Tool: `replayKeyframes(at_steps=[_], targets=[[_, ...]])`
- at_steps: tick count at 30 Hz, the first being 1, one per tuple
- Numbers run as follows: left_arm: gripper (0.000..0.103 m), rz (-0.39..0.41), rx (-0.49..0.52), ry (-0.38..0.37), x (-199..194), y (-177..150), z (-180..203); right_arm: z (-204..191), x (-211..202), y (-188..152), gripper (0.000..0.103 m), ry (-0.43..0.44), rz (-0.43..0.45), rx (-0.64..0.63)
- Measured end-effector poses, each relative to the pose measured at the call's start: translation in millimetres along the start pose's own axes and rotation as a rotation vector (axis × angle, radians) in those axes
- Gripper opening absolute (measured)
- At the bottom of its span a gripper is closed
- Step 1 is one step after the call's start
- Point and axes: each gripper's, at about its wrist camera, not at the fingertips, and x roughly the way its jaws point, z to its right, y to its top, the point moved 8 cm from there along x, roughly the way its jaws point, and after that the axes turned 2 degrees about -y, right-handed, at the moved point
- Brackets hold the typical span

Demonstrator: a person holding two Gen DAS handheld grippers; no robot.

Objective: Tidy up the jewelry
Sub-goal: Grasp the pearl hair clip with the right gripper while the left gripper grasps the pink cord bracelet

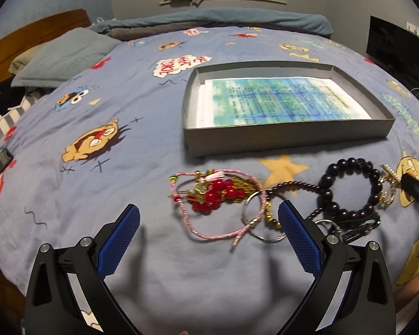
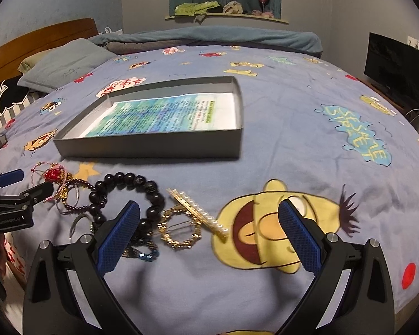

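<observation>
A heap of jewelry lies on the blue cartoon bedspread in front of a shallow grey box lined with printed paper. It holds a pink cord bracelet with red beads, a black bead bracelet, a thin dark bead strand, metal rings, a gold ring ornament and a gold pearl clip. My left gripper hovers open just short of the pink bracelet. My right gripper hangs open over the gold pieces.
Pillows and a wooden headboard sit at the far left, a folded blanket along the far side. A dark screen stands at the right wall. A dark phone-like object lies at the left edge.
</observation>
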Motion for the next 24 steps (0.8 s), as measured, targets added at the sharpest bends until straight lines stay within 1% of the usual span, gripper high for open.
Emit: replayKeyframes(at_steps=[1,2,3,5,6,8,10,13,17,20,24], targets=[[0.098,0.002,0.003,0.003,-0.1,0.4,-1.0,1.9,1.2,0.5,0.086,-0.009,-0.003,-0.005],[0.098,0.004,0.006,0.006,-0.4,1.1,-2.0,3.7,2.6,-0.1,0.074,-0.012,-0.008,-0.008],[0.098,0.006,0.006,0.005,-0.8,1.9,-2.8,6.2,5.1,-1.6,0.070,-0.012,-0.020,-0.006],[0.098,0.011,0.000,-0.003,-2.0,2.8,-4.9,9.5,9.8,-5.3,0.050,0.011,-0.049,0.008],[0.098,0.011,-0.005,-0.007,-2.3,3.2,-5.9,9.8,11.1,-6.0,0.048,0.017,-0.055,0.008],[0.098,0.010,-0.008,-0.012,-1.9,3.7,-7.0,7.4,11.9,-7.0,0.037,0.022,-0.059,-0.010],[0.098,0.007,-0.008,-0.019,-1.1,3.7,-7.1,2.1,10.2,-6.4,0.031,0.033,-0.052,-0.035],[0.098,0.006,-0.001,-0.025,-0.5,4.8,-5.5,-7.6,10.1,-7.8,0.026,0.050,-0.053,-0.073],[0.098,0.002,0.007,-0.020,0.4,4.1,-6.1,-11.9,13.6,-9.9,0.025,0.046,-0.065,-0.096],[0.098,-0.001,0.000,-0.022,1.5,4.1,-8.5,-12.4,20.8,-11.2,0.022,0.036,-0.083,-0.105],[0.098,0.000,-0.006,-0.031,1.8,5.3,-13.6,-13.2,27.1,-10.5,0.021,0.034,-0.089,-0.112]])
